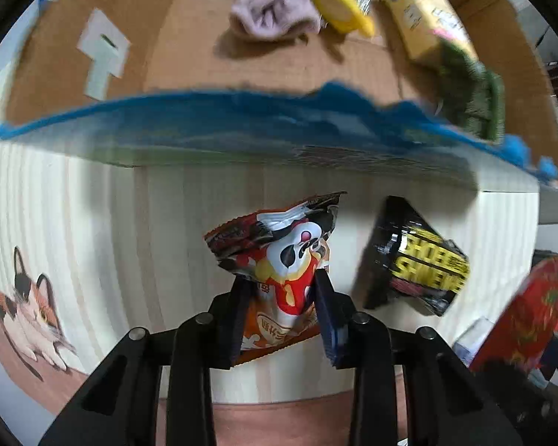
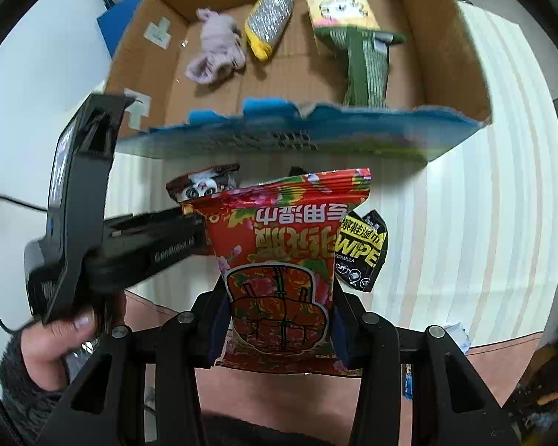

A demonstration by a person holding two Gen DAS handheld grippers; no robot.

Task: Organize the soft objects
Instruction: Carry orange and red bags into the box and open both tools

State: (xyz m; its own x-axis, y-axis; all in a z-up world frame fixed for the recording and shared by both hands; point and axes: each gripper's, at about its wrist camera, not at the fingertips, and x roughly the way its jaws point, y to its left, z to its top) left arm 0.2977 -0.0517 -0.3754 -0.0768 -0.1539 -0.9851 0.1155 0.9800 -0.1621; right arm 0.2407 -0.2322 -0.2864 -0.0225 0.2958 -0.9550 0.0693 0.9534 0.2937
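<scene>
Just short of the cardboard box [image 2: 446, 48], on the near side of its torn blue front wall, both packets are being held over the striped worktop [image 2: 483, 204]. The left hand-held gripper [image 1: 279, 297] is clenching a panda-print snack pouch [image 1: 279, 245]; the right hand-held gripper [image 2: 279, 316] is gripping a red floral wipes pack [image 2: 282, 252], jaws partly closed on it. A black wipes packet [image 1: 416, 260] is lying beside the box. Likely next, each packet needs lifting over that wall and releasing inside, beside the lilac cloth [image 2: 219, 52]
</scene>
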